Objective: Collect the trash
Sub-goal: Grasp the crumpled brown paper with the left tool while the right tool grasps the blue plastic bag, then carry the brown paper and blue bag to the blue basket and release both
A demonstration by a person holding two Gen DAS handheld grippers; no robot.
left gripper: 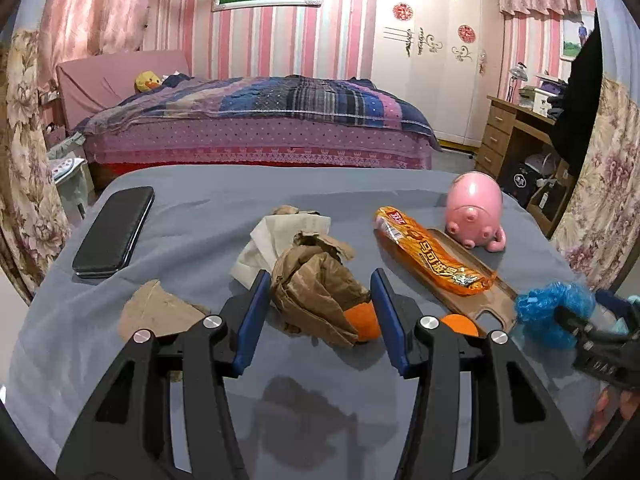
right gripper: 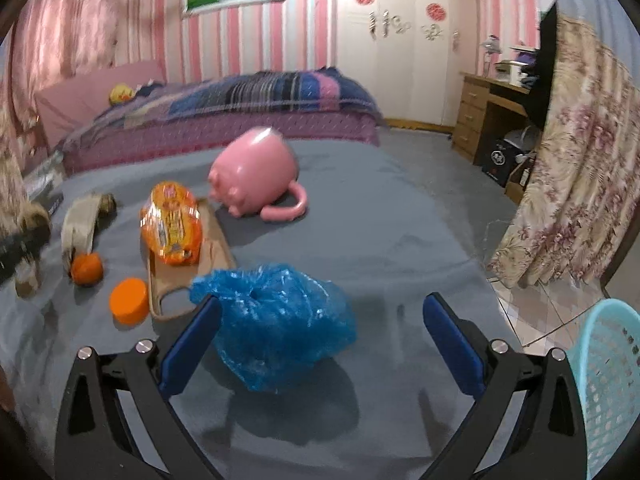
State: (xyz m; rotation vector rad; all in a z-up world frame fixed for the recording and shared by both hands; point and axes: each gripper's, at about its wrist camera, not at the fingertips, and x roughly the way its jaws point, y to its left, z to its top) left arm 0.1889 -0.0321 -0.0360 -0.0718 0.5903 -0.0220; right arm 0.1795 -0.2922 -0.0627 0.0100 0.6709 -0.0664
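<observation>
In the left wrist view my left gripper (left gripper: 320, 280) is shut on a crumpled brown paper ball (left gripper: 316, 292), both blue pads against its sides. A small orange fruit (left gripper: 362, 322) sits by the right pad. White tissue (left gripper: 272, 240) lies just behind the ball. In the right wrist view my right gripper (right gripper: 322, 304) stands wide open around a crumpled blue plastic bag (right gripper: 276, 328). The bag touches the left pad, and the right pad is well apart from it. An orange snack wrapper (right gripper: 172, 224) lies on a tan phone case (right gripper: 218, 248).
A grey cloth (left gripper: 200, 200) covers the table. On it are a black phone (left gripper: 114, 232), a torn cardboard piece (left gripper: 160, 314), an orange lid (right gripper: 129, 300) and a pink pig toy (right gripper: 252, 172). A teal basket (right gripper: 608, 380) stands off the table's right edge.
</observation>
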